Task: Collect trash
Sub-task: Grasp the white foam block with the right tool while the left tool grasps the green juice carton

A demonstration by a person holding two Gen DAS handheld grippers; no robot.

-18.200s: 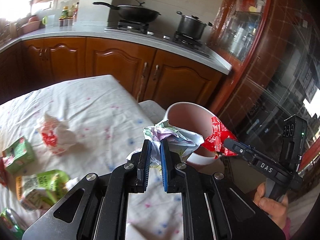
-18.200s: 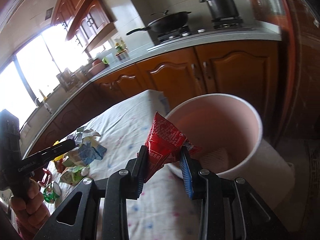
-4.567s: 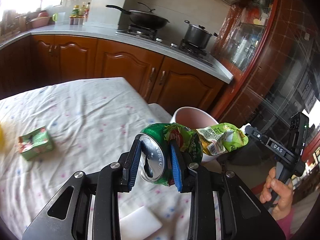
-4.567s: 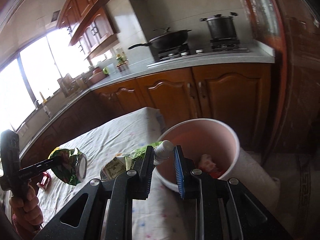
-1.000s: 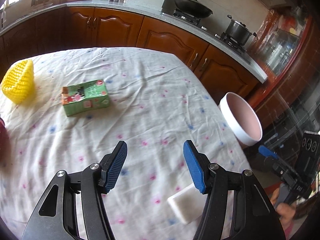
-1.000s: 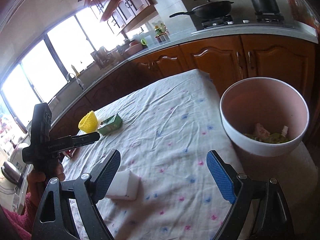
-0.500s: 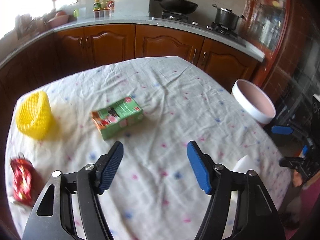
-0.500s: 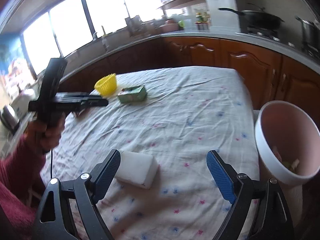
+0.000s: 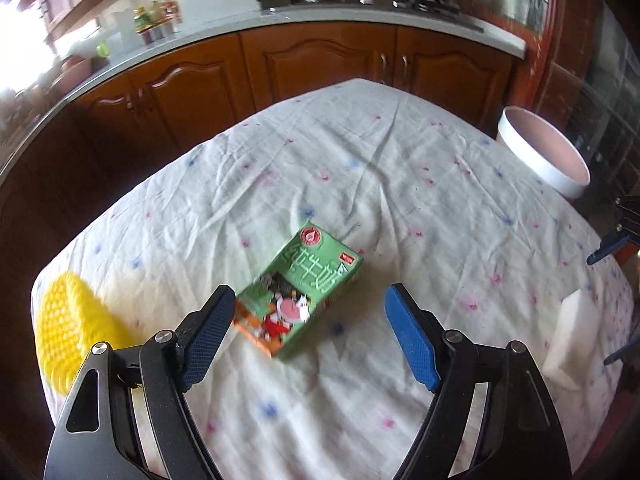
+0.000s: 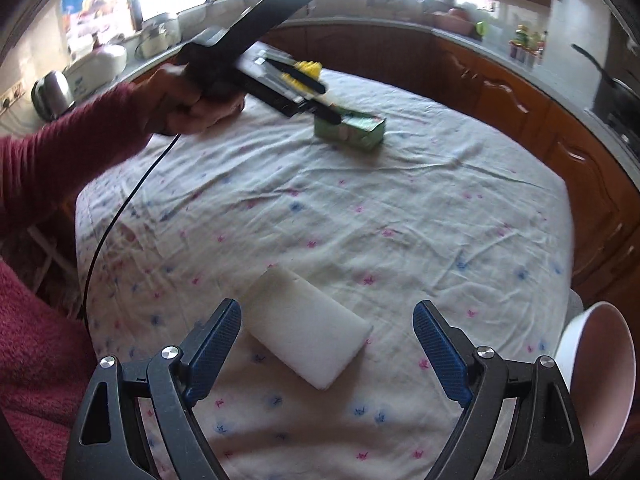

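Observation:
A green milk carton (image 9: pixel 302 290) lies flat on the flowered tablecloth (image 9: pixel 400 184); it also shows in the right wrist view (image 10: pixel 352 130). My left gripper (image 9: pixel 310 332) is open and empty, just above the carton's near end; in the right wrist view its fingertips (image 10: pixel 324 114) reach the carton. A white foam block (image 10: pixel 306 330) lies between the open jaws of my right gripper (image 10: pixel 328 346), which is empty. The pink bin (image 9: pixel 544 156) stands beside the table's far right edge; it also shows in the right wrist view (image 10: pixel 600 392).
A yellow foam net (image 9: pixel 70 322) lies at the table's left edge. The foam block also shows at the right in the left wrist view (image 9: pixel 572 336). Wooden cabinets (image 9: pixel 320 64) and a counter with a wok and a pot run behind the table.
My left gripper has moved in over the green carton, which now lies just ahead of its jaws. My right gripper has swung left and closed in on the white foam block. Both stay open.

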